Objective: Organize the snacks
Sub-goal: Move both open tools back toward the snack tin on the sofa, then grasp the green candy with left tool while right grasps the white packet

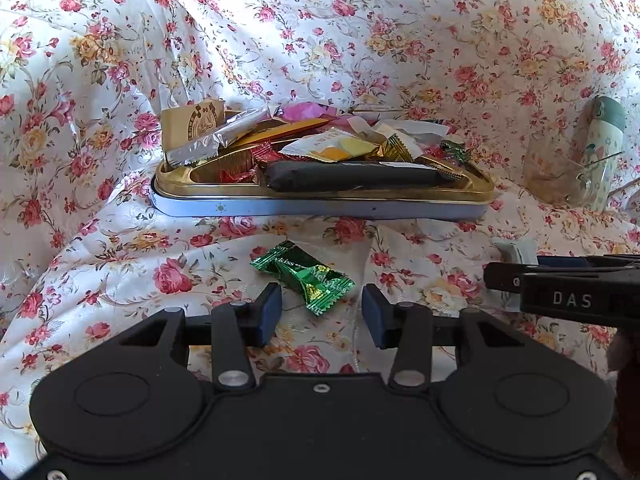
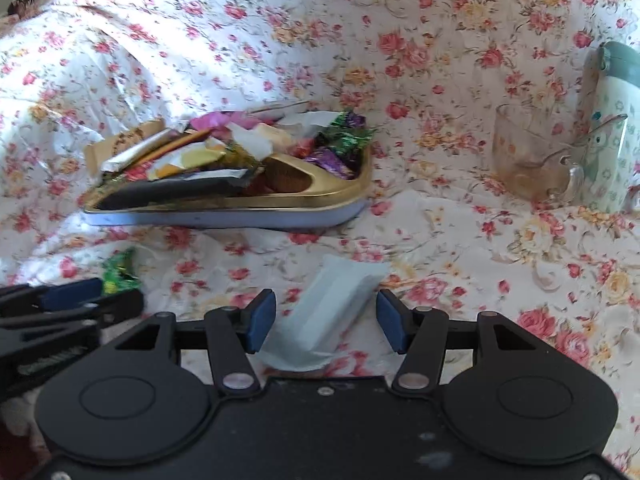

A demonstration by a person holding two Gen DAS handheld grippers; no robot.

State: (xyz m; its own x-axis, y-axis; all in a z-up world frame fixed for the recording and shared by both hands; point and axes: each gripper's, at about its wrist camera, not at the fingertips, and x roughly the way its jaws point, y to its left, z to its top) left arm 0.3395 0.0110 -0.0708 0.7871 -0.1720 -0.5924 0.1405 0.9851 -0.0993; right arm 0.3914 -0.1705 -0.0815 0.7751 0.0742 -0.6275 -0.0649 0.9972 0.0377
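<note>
Left gripper [image 1: 322, 314]: fingers spread wide, holding nothing, with a green candy [image 1: 305, 276] lying on the cloth [image 1: 120, 248] just ahead of the gap and nearer the left pad; it touches neither pad. Beyond the candy, a strip of bare cloth separates it from the near wall of the tin [image 1: 320, 208], a shallow blue-sided tray with a gold rim. The tin is heaped with wrappers — a long black bar [image 1: 352, 176] lies along its near edge, and a silver bar [image 1: 216, 138] and a tan packet [image 1: 192, 120] overhang the far left corner.

Right gripper [image 2: 326, 322]: fingers likewise wide apart, straddling a pale packet [image 2: 328, 312] that lies slantwise on the cloth; whether the pads touch it cannot be told. Open cloth lies between this packet and the tin's rim. To the right, well apart from the tin, a glass cup [image 2: 528, 156] stands just beside a bottle [image 2: 612, 132] — the cloth between them and the right gripper is unobstructed.
</note>
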